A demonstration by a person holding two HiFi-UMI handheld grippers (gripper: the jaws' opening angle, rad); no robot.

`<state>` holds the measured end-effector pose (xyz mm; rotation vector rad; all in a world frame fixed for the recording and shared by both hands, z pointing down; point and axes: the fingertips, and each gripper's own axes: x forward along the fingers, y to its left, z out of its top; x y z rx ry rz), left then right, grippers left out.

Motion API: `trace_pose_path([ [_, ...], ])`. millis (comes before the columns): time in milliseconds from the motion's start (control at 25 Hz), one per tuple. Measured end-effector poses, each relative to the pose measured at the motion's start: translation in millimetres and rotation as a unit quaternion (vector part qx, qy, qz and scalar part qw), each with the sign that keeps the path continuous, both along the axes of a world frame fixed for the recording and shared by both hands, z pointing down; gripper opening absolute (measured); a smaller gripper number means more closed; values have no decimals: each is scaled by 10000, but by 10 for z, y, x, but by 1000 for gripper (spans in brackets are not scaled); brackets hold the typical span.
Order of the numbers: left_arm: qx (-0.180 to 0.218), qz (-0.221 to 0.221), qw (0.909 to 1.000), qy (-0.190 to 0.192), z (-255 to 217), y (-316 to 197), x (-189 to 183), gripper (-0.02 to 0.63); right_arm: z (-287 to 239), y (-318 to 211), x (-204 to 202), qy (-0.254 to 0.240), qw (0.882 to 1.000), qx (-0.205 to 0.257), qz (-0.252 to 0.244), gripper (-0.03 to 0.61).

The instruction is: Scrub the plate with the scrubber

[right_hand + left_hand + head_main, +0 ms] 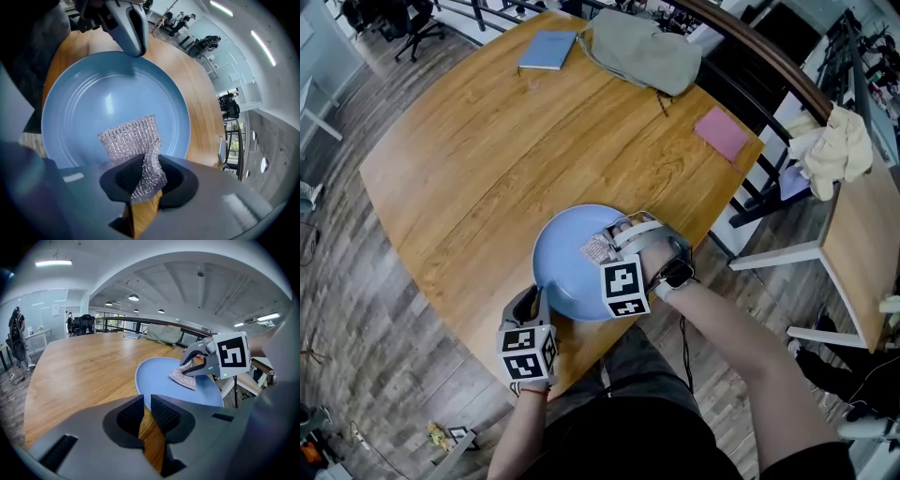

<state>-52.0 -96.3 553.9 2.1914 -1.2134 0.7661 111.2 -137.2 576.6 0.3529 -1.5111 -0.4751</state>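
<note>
Seen from above, a round wooden surface (487, 159) holds a pale blue plate (567, 267) close to its near edge, just in front of the person.

At the plate's near-left rim, the left gripper (536, 302) has its jaws drawn almost together. It seems to be clamped on the thin rim, though the left gripper view shows the rim only at the very tips of the jaws, so the hold is not certain.

On the right side of the plate, the right gripper (614, 242) is clenched on the scrubber (597, 249), a small piece of silvery knitted mesh. In the right gripper view the mesh is bunched between the jaws and its free end fans out flat against the plate's inner face, right of the centre. The plate lies level on the wood.

Farther off, a pink pad (722, 133) lies near the right edge. At the far side, a blue notebook (548, 50) lies beside a slumped grey-green bag (642, 49), the notebook to the left.
</note>
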Motion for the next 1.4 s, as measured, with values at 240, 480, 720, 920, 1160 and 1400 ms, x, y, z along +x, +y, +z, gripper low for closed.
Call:
trace_pose_path([
  [240, -10, 97, 9999, -51, 7, -17, 4, 41, 34, 365, -70, 123, 9972, -421, -598, 91],
  [480, -20, 111, 9999, -55, 4, -28, 12, 41, 51, 647, -162, 563, 9896, -579, -1194, 91],
  [720, -15, 174, 9998, -69, -4, -43, 41, 41, 52, 831, -400, 734, 9803, -518, -1761, 91],
  [920, -9, 169, 9998, -63, -9, -49, 30, 40, 53, 910, -721, 695, 9732, -432, -2148, 89],
  [1160, -18, 148, 9999, -31, 5, -44, 41, 40, 68, 874, -929, 584, 9706, -403, -2298, 91],
  [1400, -26, 118, 9999, -11, 11, -36, 34, 38, 66, 688, -1109, 276, 9749, -255, -2196, 91],
])
